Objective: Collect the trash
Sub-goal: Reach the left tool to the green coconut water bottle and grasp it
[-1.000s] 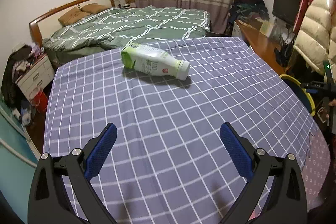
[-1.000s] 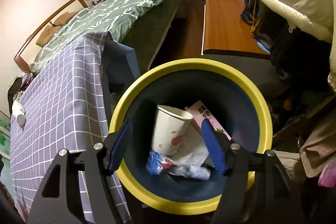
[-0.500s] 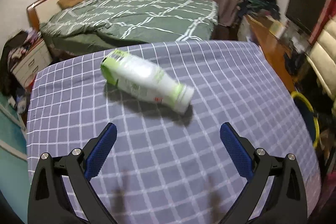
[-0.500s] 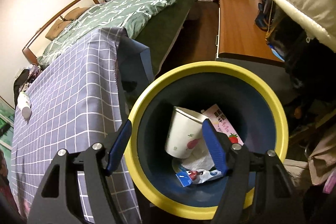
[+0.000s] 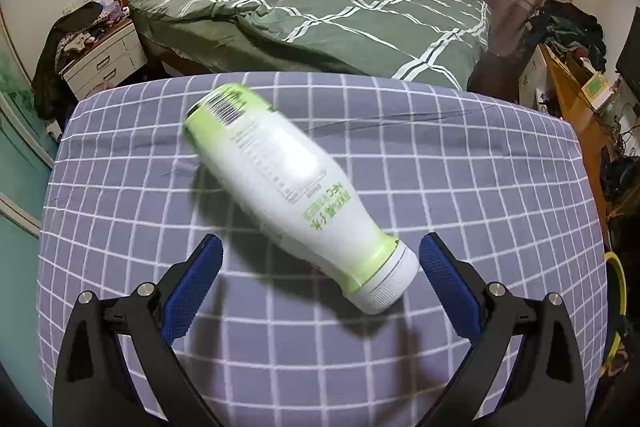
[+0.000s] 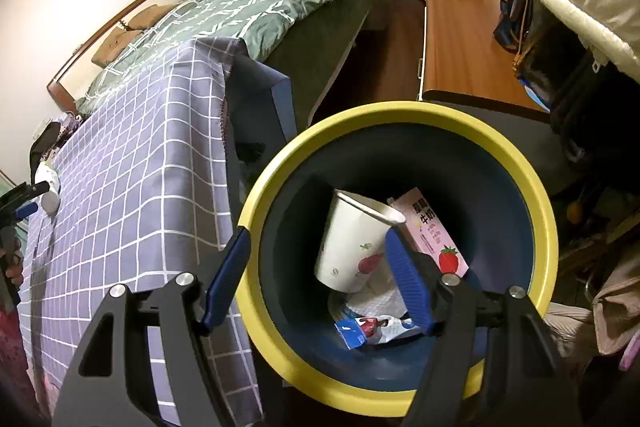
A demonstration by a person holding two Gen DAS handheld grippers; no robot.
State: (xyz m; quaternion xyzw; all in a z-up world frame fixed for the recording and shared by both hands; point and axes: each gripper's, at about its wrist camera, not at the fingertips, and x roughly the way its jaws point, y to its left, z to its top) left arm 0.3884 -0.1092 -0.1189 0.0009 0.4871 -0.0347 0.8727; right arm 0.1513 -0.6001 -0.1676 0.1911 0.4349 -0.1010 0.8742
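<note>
Bedroom table under a checked cloth (image 5: pixel 460 155) carries the bottle (image 5: pixel 296 195) lying diagonally between the left gripper's (image 5: pixel 318 259) spread fingers, so closing off-centre could roll it away, while the right gripper (image 6: pixel 318 267), gaping empty, hangs over the bin (image 6: pixel 536 187).

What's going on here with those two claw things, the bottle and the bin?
A person is clearing trash with a handheld gripper in each hand. The left gripper is open around the neck end of a white and green bottle lying on the checked tablecloth, not yet gripping it. The right gripper hangs open over the yellow-rimmed bin, which already holds a paper cup, a pink carton and a wrapper.
</note>
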